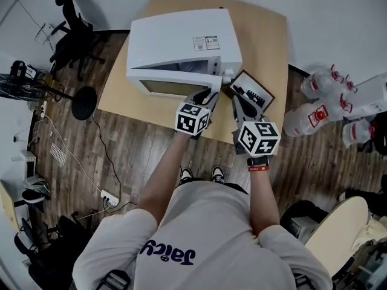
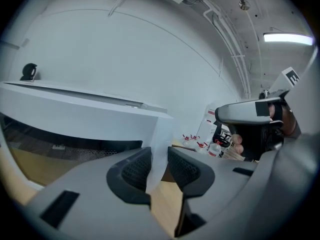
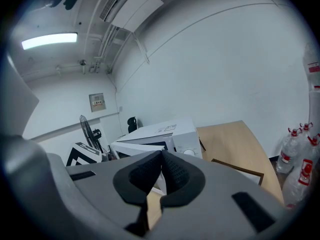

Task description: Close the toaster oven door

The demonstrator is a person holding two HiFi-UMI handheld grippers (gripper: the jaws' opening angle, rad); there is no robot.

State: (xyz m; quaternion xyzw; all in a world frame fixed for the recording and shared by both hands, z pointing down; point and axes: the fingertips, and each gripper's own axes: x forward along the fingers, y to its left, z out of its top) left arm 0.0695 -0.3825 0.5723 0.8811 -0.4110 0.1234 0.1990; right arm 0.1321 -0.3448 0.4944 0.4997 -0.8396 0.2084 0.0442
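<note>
A white toaster oven point(image 1: 181, 38) stands on a wooden table point(image 1: 266, 35). Its door point(image 1: 172, 87) hangs ajar, with a dark gap behind its top edge. My left gripper point(image 1: 207, 95) is at the door's right end. In the left gripper view the thin white edge of the door point(image 2: 159, 134) runs down between the pads point(image 2: 135, 171), and the left gripper point(image 2: 159, 166) is shut on it. To the right of it my right gripper point(image 1: 240, 101) is shut with nothing between its jaws. In the right gripper view the right gripper point(image 3: 161, 164) points past the oven point(image 3: 170, 134).
A dark tray with a brown frame point(image 1: 251, 90) lies on the table just right of the oven. Large water bottles point(image 1: 317, 116) stand on the floor at the right. An office chair point(image 1: 75, 35) and a fan point(image 1: 24, 83) are at the left.
</note>
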